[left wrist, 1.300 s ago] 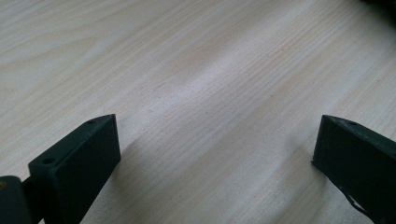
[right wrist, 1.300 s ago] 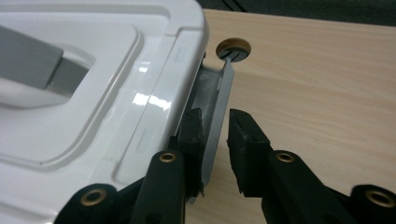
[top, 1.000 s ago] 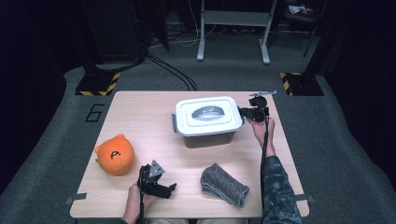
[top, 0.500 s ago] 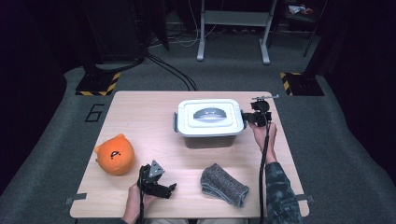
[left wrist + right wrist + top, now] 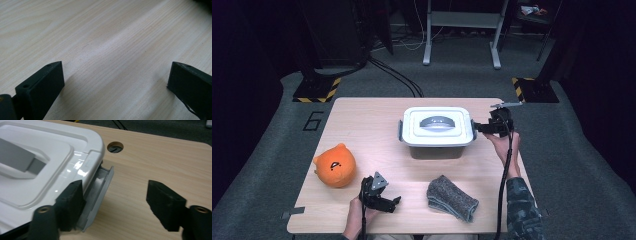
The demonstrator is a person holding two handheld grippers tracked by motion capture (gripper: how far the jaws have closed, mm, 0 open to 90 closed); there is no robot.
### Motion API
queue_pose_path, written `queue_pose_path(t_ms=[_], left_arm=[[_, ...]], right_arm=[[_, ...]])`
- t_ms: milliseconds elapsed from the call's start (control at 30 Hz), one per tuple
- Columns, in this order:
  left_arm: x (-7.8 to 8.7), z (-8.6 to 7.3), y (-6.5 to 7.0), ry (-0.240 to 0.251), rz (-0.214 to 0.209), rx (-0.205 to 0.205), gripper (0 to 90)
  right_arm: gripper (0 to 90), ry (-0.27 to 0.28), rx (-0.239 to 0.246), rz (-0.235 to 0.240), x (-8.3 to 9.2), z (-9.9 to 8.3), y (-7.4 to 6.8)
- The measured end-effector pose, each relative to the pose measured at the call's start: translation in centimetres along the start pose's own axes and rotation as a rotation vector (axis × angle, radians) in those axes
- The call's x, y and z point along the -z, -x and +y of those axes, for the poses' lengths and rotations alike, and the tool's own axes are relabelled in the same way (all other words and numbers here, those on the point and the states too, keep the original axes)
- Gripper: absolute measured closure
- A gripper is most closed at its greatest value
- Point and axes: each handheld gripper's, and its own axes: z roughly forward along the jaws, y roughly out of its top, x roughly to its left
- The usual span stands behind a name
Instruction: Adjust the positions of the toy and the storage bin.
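Note:
A white lidded box [image 5: 437, 131] with a grey handle [image 5: 436, 122] stands mid-table. My right gripper [image 5: 484, 127] is level at its right end, next to the grey side latch [image 5: 473, 131]. In the right gripper view this gripper [image 5: 117, 205] is open and its jaws have just been opening. The latch [image 5: 100, 192] hangs out from the lid [image 5: 50, 170] just inside the left jaw, with bare wood across the rest of the gap. My left gripper [image 5: 389, 202] rests near the table's front edge, open [image 5: 115, 85] over bare wood.
An orange plush toy [image 5: 334, 165] sits at the front left. A folded grey cloth [image 5: 452, 197] lies front right of centre. The table [image 5: 362, 125] has a cable hole [image 5: 115, 146] beyond the box's corner. Stands and cables sit on the floor behind.
My right gripper has drawn a little to the right, away from the box's end. The left gripper, plush toy and cloth have stayed put.

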Motion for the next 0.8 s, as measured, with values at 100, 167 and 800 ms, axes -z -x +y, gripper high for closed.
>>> queue_pose_path(t_ms=[100, 167, 800], left_arm=[[0.0, 0.0, 0.0, -0.002, -0.002, 0.001, 0.3], [0.0, 0.0, 0.0, -0.002, -0.002, 0.001, 0.3], [0.0, 0.0, 0.0, -0.002, -0.004, 0.007, 0.3]], right_arm=[[19.9, -0.004, 0.044, 0.031, 0.8, 0.5, -0.7], [18.3, 0.002, 0.091, 0.063, 0.9, 0.8, -1.3], [34.7, -0.059, 0.322, 0.266, -3.8, 3.8, -6.7]])
